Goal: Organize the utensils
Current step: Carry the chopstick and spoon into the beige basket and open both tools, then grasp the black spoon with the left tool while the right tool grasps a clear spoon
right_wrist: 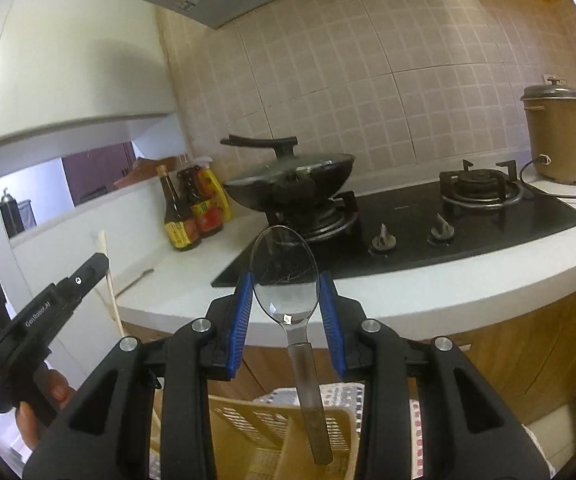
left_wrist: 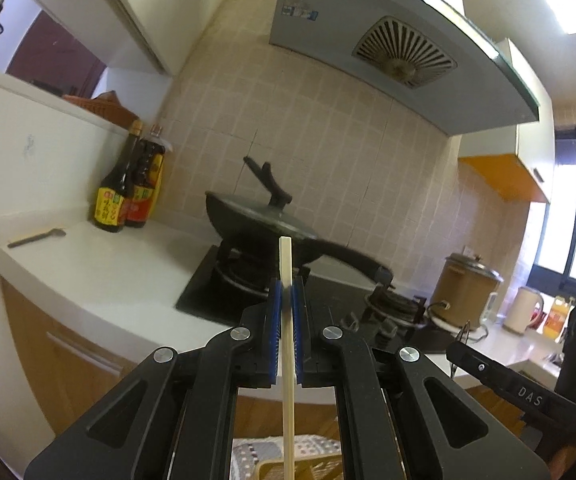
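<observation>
My left gripper [left_wrist: 286, 294] is shut on a pale wooden chopstick [left_wrist: 286, 360] held upright, its lower end reaching toward a yellow slotted utensil basket [left_wrist: 271, 472]. My right gripper [right_wrist: 285, 286] is shut on the bowl of a clear plastic spoon [right_wrist: 283, 276], whose handle hangs down over the same basket [right_wrist: 255, 420]. The left gripper with its chopstick [right_wrist: 109, 280] also shows at the left of the right wrist view. Another spoon [left_wrist: 37, 237] lies on the white counter [left_wrist: 107, 264] at the far left.
A lidded black wok [left_wrist: 255, 216] sits on the black gas hob [right_wrist: 428, 216]. Two sauce bottles [left_wrist: 127, 188] stand in the corner. A brown rice cooker [right_wrist: 560, 136] and its cord are at the right. A patterned cloth [right_wrist: 328, 392] lies under the basket.
</observation>
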`<state>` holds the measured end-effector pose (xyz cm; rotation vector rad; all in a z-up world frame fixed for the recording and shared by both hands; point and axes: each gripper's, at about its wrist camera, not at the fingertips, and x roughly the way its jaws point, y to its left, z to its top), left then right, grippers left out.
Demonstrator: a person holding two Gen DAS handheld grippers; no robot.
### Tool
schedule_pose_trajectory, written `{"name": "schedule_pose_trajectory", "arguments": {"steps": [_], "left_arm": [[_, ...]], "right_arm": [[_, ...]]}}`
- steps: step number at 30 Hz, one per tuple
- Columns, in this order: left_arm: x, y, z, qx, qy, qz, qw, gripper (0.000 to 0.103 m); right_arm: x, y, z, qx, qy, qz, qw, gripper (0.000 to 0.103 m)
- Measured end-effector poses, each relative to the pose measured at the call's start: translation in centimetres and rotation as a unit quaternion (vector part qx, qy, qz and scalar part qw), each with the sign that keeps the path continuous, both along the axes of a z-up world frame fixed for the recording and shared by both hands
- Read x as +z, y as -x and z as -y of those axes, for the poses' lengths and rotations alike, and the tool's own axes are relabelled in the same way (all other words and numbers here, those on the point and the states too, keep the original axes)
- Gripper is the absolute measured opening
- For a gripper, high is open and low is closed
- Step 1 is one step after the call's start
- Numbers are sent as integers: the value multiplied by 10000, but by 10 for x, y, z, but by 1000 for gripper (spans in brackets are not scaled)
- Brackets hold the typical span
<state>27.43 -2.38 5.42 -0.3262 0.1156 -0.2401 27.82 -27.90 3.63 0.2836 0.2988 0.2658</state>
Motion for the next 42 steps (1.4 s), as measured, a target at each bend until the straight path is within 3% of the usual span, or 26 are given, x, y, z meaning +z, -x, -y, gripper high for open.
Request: {"name": "schedule_pose_trajectory", "arguments": {"steps": [6, 13, 19, 22, 25, 29, 34, 39, 42], "left_arm": [[-21, 9, 12, 412, -374, 64, 9984, 3], [-27, 27, 20, 204, -637, -113, 9977, 5], [-28, 49, 14, -35, -621, -446, 9971, 24], [-25, 66, 8, -82, -625, -518, 9967, 27], [-18, 84, 0, -136, -580, -539, 9968, 41], [-11, 93, -2, -185, -722, -693, 9948, 42], [0, 112, -16, -263, -617, -814, 9944, 42], [-12, 133, -28, -429, -671, -1498, 9855, 42], [-43, 142, -32, -637, -767, -2342, 9671, 42]], "right_arm": [[-21, 8, -10, 2, 212, -12, 9998, 31], [-29, 29, -11, -57, 364, -95, 9993, 31], [-29, 54, -6, 17, 316, -292, 9991, 32], [-26, 67, -4, 21, 290, -337, 9990, 32], [-23, 76, -4, 54, 303, -449, 9985, 42], [-19, 76, -4, 100, 257, -782, 9966, 44], [-4, 104, -2, 79, 236, -762, 9968, 44], [-9, 134, -7, 107, 492, -1100, 9927, 44], [-30, 144, -14, 316, 704, -1604, 9840, 44]]}}
